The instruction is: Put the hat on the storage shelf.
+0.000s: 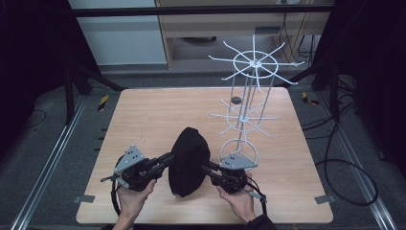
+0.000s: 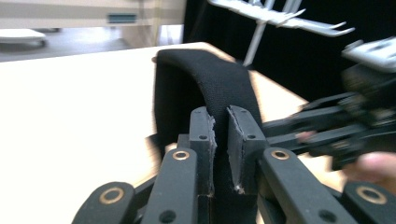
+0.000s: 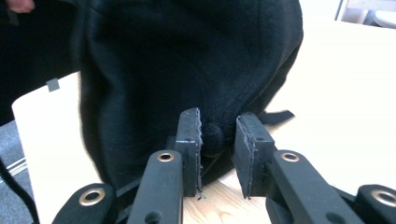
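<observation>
The bench [image 1: 143,120] carries it all. A white wire rack [image 1: 246,96] stands toward its far right corner, well apart from my work. Near the front edge, about midway along, the black cap [image 1: 189,163] stands up between my two claws. My left claw [image 1: 168,160] is clamped on the cap's brim. My right claw [image 1: 207,168] has its jaws around the cap's top button [image 3: 214,135], one pad touching the cloth, a narrow gap at the other.
</observation>
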Demonstrator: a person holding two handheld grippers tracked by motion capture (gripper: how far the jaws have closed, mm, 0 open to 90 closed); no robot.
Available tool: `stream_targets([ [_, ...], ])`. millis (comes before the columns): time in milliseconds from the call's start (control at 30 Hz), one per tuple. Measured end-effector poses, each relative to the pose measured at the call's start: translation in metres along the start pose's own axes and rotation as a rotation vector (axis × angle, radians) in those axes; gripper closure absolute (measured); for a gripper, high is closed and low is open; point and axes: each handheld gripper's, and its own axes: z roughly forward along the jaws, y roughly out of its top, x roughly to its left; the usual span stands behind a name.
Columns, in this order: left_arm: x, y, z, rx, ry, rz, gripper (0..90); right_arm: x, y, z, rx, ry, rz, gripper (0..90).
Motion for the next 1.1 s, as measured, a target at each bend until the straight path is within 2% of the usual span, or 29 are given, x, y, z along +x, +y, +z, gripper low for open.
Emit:
stream_targets([
  [133, 0.010, -0.007, 0.000, 0.013, 0.062, 0.012, 79.2, 0.007, 0.005, -0.001, 0.008, 0.012, -0.035, 73.3],
  [167, 0.012, -0.009, 0.000, 0.023, 0.098, 0.032, 81.6, 0.008, 0.006, 0.000, 0.009, 0.018, -0.035, 73.3],
  [200, 0.012, -0.009, 0.000, 0.023, 0.098, 0.032, 84.5, 0.008, 0.006, 0.000, 0.009, 0.018, -0.035, 73.3],
  [233, 0.017, -0.014, 0.003, 0.049, 0.130, 0.057, 83.9, 0.012, 0.010, 0.002, 0.015, 0.022, -0.039, 73.3],
  [267, 0.019, -0.017, 0.005, 0.056, 0.129, 0.043, 82.5, 0.013, 0.011, 0.003, 0.019, 0.022, -0.038, 73.3],
  [367, 0.022, -0.020, 0.006, 0.071, 0.138, 0.040, 78.2, 0.016, 0.013, 0.007, 0.029, 0.009, -0.036, 73.4],
  [567, 0.021, -0.018, -0.001, 0.047, 0.133, 0.034, 57.5, 0.017, 0.015, 0.008, 0.031, -0.002, -0.026, 73.6],
  [600, 0.019, -0.019, -0.001, 0.053, 0.126, 0.037, 57.5, 0.018, 0.015, 0.009, 0.032, -0.001, -0.026, 73.6],
  [667, 0.015, -0.021, 0.001, 0.072, 0.108, 0.040, 51.2, 0.019, 0.016, 0.010, 0.031, -0.008, -0.032, 73.6],
  [733, 0.012, -0.024, 0.005, 0.097, 0.128, 0.061, 49.0, 0.021, 0.017, 0.011, 0.032, -0.006, -0.038, 73.6],
  [833, 0.013, -0.030, 0.011, 0.139, 0.181, 0.082, 51.3, 0.024, 0.019, 0.014, 0.039, -0.008, -0.056, 73.6],
  [867, 0.013, -0.030, 0.011, 0.139, 0.181, 0.082, 53.1, 0.024, 0.019, 0.014, 0.039, -0.008, -0.056, 73.6],
  [900, 0.015, -0.032, 0.013, 0.159, 0.205, 0.092, 53.1, 0.024, 0.020, 0.016, 0.042, -0.008, -0.061, 73.6],
  [967, 0.020, -0.037, 0.013, 0.191, 0.222, 0.087, 61.8, 0.025, 0.022, 0.023, 0.048, -0.008, -0.064, 73.8],
  [1000, 0.024, -0.040, 0.014, 0.218, 0.240, 0.079, 69.3, 0.026, 0.025, 0.032, 0.059, -0.002, -0.067, 74.1],
  [1067, 0.027, -0.042, 0.014, 0.238, 0.253, 0.085, 73.9, 0.027, 0.026, 0.036, 0.061, -0.001, -0.066, 74.3],
  [1100, 0.035, -0.046, 0.015, 0.261, 0.270, 0.067, 76.9, 0.032, 0.028, 0.048, 0.076, -0.001, -0.082, 74.7],
])
